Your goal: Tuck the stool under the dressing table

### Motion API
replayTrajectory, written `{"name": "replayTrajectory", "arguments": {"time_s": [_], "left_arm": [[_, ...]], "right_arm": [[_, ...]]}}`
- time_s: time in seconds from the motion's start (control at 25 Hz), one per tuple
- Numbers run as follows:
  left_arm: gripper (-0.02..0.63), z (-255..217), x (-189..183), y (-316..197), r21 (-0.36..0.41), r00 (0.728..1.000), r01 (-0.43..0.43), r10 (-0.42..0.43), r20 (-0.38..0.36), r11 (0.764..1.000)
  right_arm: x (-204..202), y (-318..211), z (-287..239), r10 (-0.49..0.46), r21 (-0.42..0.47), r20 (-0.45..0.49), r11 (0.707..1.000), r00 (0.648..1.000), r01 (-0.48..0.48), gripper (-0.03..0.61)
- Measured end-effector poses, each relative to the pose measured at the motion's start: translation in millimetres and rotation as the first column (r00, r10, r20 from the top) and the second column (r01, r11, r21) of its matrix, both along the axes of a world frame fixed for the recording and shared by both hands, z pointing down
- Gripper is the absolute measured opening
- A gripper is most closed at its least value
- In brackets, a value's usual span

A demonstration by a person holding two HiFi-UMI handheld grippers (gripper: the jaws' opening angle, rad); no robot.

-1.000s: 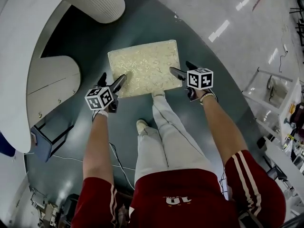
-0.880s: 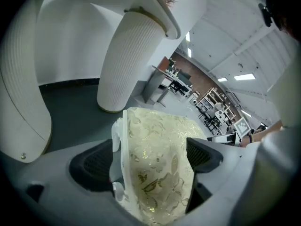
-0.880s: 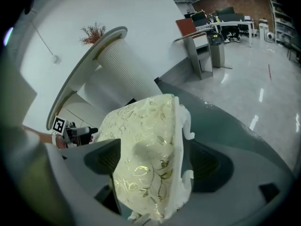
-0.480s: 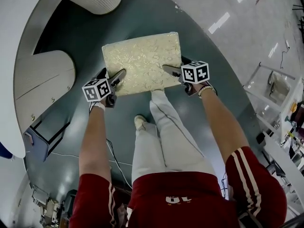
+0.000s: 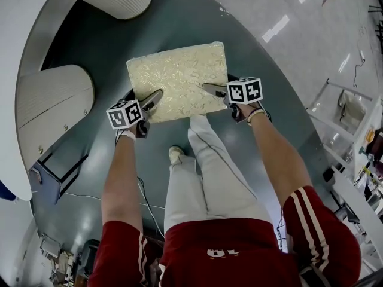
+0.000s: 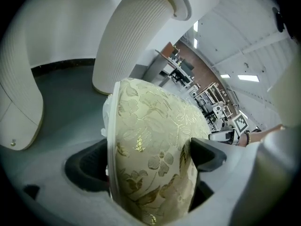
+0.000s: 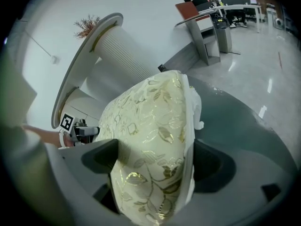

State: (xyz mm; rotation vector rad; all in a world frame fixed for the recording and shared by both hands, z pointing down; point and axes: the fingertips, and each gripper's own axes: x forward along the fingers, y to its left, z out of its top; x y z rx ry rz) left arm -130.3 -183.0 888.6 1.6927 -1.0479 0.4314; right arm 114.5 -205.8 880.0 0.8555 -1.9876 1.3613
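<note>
Cream stool shows piping only in gripper views.

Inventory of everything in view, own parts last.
stool: 1, cream-gold floral cushion, on the floor pad ahead of the feet
dressing table: 1, white, curved top and ribbed pedestal, upper left
floor pad: 1, dark teal, under the stool
cable: 1, pale, floor at lower left
racks: several, white, far right
legs: 2, light trousers, below the stool
left gripper: 1, grey, jaws just opened wider, astride the cushion's left edge
right gripper: 1, grey, jaws just opened wider, astride its right edge
</note>
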Motion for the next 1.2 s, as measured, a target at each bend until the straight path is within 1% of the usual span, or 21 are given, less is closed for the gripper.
{"name": "replayTrajectory", "arguments": {"time_s": [0.08,0.24,0.4,0.52,0.64,0.72,0.84,0.92,1.08,1.2], "left_arm": [[0.548,-4,3,5,-0.010,1.000,-0.003,0.003,-0.010,1.000],[0.545,-18,15,18,0.007,1.000,0.015,-0.015,-0.011,1.000],[0.545,-37,26,34,-0.002,1.000,0.027,-0.027,-0.009,1.000],[0.545,-62,24,40,0.021,0.997,0.073,-0.073,-0.006,0.997],[0.545,-84,9,44,0.027,0.990,0.140,-0.140,-0.008,0.990],[0.545,-95,-6,53,0.026,0.979,0.204,-0.204,-0.008,0.979],[0.543,-108,-39,74,0.042,0.951,0.310,-0.310,-0.001,0.950],[0.543,-114,-62,89,0.050,0.931,0.363,-0.364,0.006,0.930],[0.541,-126,-95,109,0.073,0.903,0.429,-0.430,0.006,0.900],[0.541,-144,-125,126,0.110,0.885,0.462,-0.466,0.007,0.880]], "right_arm": [[4,5,-3,-0.006,-0.013,-0.012,1.000,1.000,0.006,0.485],[14,19,-16,-0.009,-0.029,-0.001,1.000,1.000,0.009,0.482],[26,33,-39,-0.020,-0.041,-0.022,0.999,1.000,0.019,0.477],[25,32,-63,-0.047,-0.033,-0.013,0.998,0.999,0.047,0.471],[9,21,-84,-0.097,-0.018,-0.005,0.995,0.995,0.097,0.472],[-9,16,-93,-0.140,-0.014,0.005,0.990,0.990,0.140,0.471],[-47,14,-104,-0.213,-0.013,0.025,0.977,0.977,0.213,0.471],[-74,16,-110,-0.262,-0.009,0.032,0.965,0.965,0.262,0.471],[-115,20,-123,-0.348,0.014,0.020,0.938,0.937,0.348,0.471],[-149,29,-139,-0.382,0.039,0.028,0.924,0.924,0.380,0.471]]}}
